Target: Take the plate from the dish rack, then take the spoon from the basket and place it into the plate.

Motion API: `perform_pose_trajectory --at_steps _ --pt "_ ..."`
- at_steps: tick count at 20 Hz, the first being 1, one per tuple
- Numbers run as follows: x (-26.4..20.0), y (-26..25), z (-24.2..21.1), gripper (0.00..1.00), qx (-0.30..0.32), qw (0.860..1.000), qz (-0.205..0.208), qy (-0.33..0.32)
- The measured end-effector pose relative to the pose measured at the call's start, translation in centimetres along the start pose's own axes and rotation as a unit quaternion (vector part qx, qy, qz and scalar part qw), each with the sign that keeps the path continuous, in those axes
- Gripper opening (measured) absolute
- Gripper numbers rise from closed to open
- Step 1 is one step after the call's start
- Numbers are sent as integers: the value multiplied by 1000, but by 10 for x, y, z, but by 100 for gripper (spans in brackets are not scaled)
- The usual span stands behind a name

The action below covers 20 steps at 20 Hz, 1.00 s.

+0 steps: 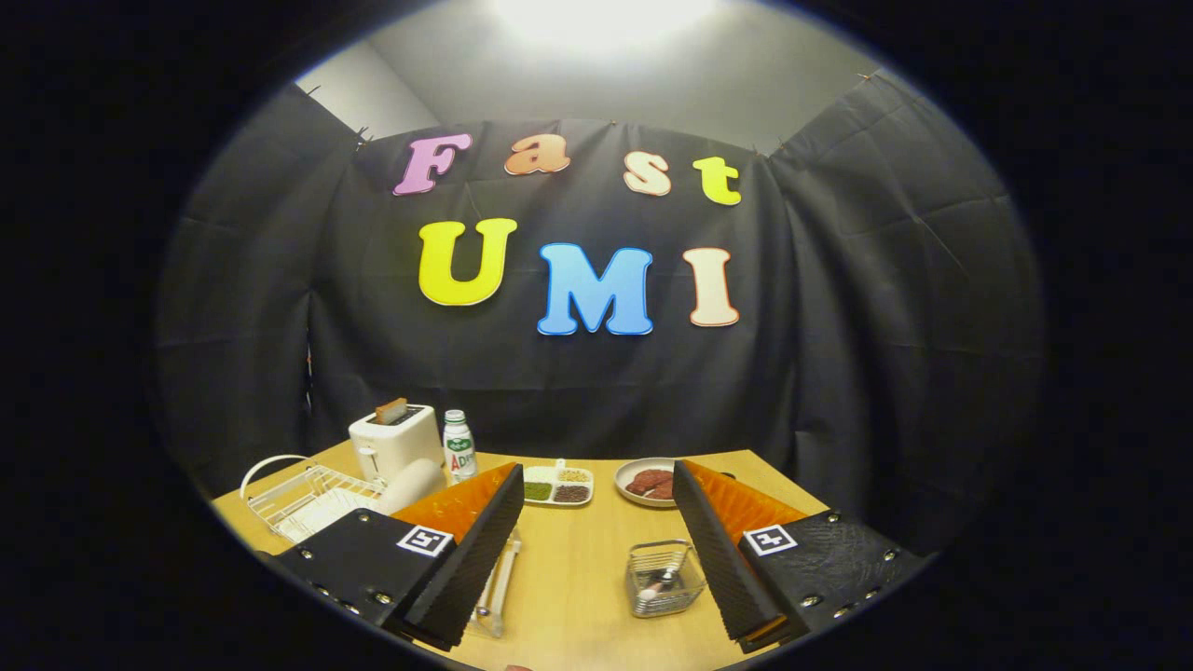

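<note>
My gripper (597,472) hovers open above the wooden table (582,559), with nothing between its fingers. A white wire dish rack (312,499) stands to the left of the left finger, and a white plate (266,469) stands upright at its far left end. Just inside the right finger, low on the table, sits a small wire basket (664,580) with a spoon (655,584) lying in it. The basket's right side is hidden behind the right finger.
Behind the rack stand a white toaster (395,440) with a slice of toast and a small bottle (458,445). A white cylinder (413,485) lies by the rack. Beyond the fingertips sit a sectioned tray (559,486) and a dish of meat (645,482). A clear object (499,582) lies beside the left finger.
</note>
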<state>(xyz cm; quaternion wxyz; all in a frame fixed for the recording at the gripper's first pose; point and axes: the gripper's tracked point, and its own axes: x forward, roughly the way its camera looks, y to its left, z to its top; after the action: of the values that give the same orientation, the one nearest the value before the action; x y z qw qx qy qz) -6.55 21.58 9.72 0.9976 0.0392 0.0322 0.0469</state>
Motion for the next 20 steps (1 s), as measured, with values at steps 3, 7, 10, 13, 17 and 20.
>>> perform_pose_trajectory --at_steps 3,7,10,13,17,20 --pt "7 37 2 98 0 1000 9 12" --pt "21 81 -4 98 -16 999 17 41" --pt "32 105 -20 98 -27 997 17 71" --pt "45 122 -40 90 -45 993 8 106" --pt "57 136 -70 88 -76 985 -14 154" --pt "66 145 -91 80 -97 978 -26 184"
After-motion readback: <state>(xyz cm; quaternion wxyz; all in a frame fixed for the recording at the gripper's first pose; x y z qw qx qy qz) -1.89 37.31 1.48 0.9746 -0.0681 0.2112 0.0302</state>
